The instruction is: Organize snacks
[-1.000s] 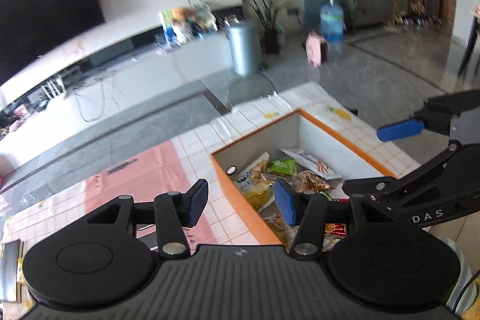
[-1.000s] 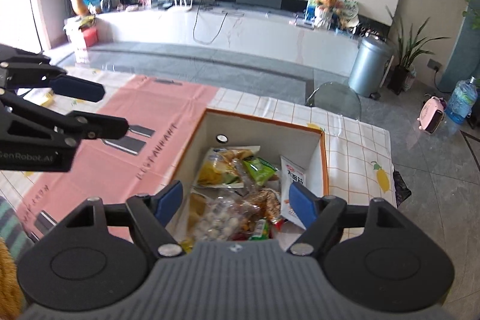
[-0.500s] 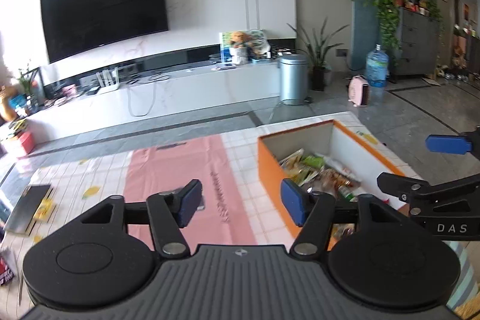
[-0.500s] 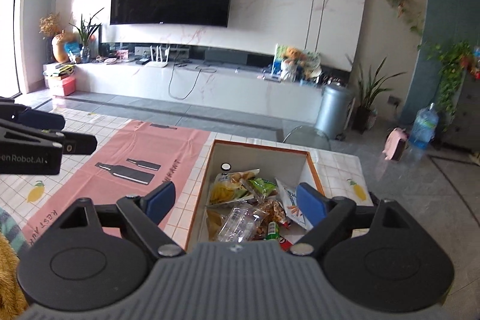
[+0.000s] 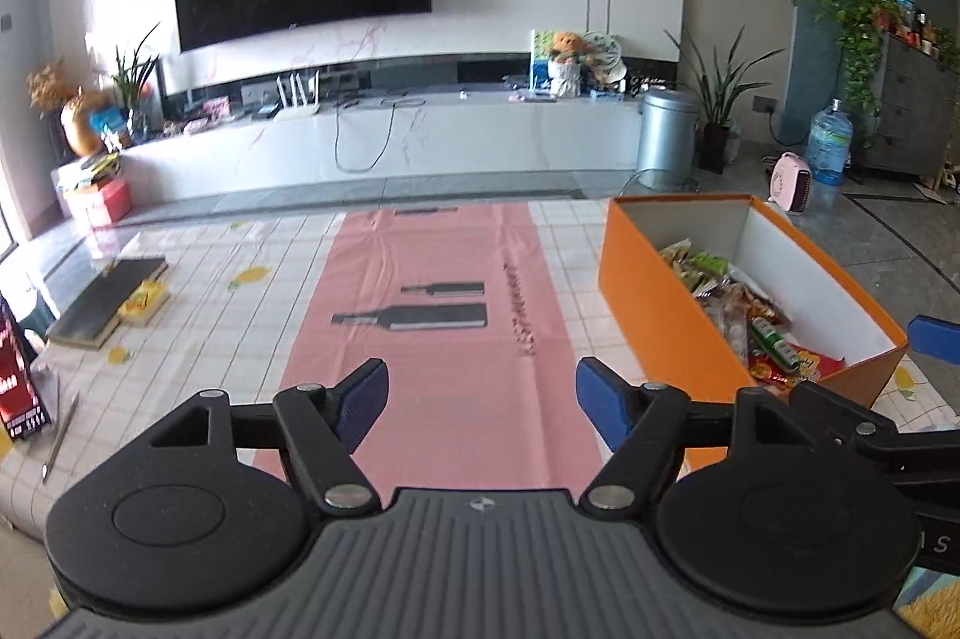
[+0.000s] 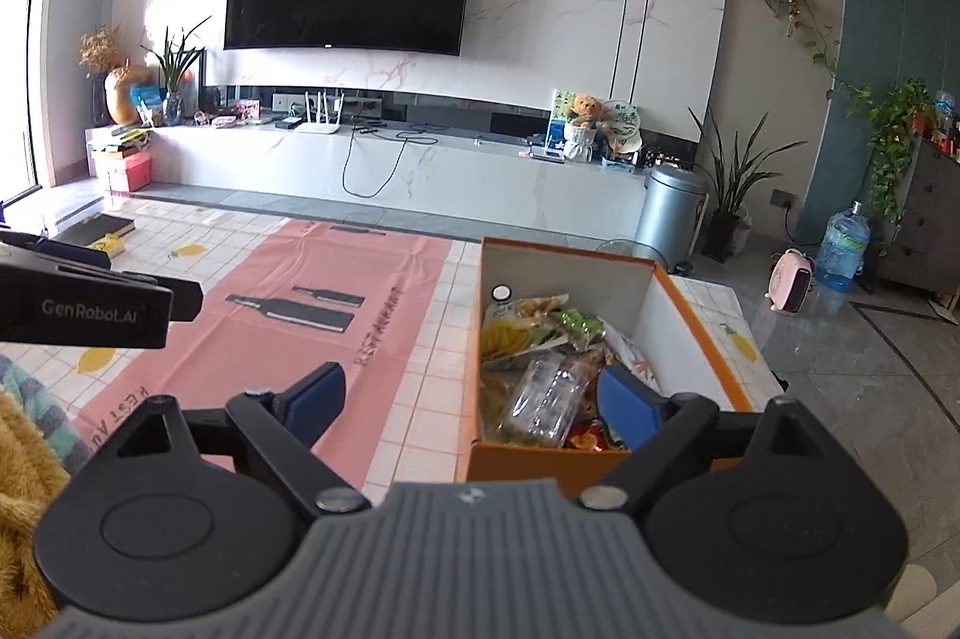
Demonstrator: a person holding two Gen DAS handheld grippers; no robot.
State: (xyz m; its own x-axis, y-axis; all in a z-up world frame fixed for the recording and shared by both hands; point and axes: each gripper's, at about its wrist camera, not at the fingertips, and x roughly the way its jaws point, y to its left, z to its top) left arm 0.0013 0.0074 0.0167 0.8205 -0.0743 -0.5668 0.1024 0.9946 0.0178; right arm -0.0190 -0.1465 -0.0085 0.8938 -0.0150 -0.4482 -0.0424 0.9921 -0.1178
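Snacks [image 6: 543, 369] lie heaped in the orange box [image 5: 654, 303], which stands on the tiled table [image 5: 210, 279] just right of the pink mat [image 5: 444, 315]. Among them: a yellow packet [image 6: 503, 339] toward the far end of the box, a green packet [image 6: 579, 324] beside it, a clear wrapper [image 6: 546, 396] nearer me, and a red packet [image 5: 792, 366] at the near end. The far part of the box shows its bare white wall.

My left tongs [image 5: 480, 399] are released, their jaws having just spread wider; nothing sits between them. They hang over the near end of the mat, left of the box. My right tongs [image 6: 465, 402] are likewise released and have just been widening, empty. Their right finger shows in front of the near end of the box, the left finger over the mat.

Farther left of the box, a dark book [image 5: 108, 300] lies on the table with a yellow packet against it.
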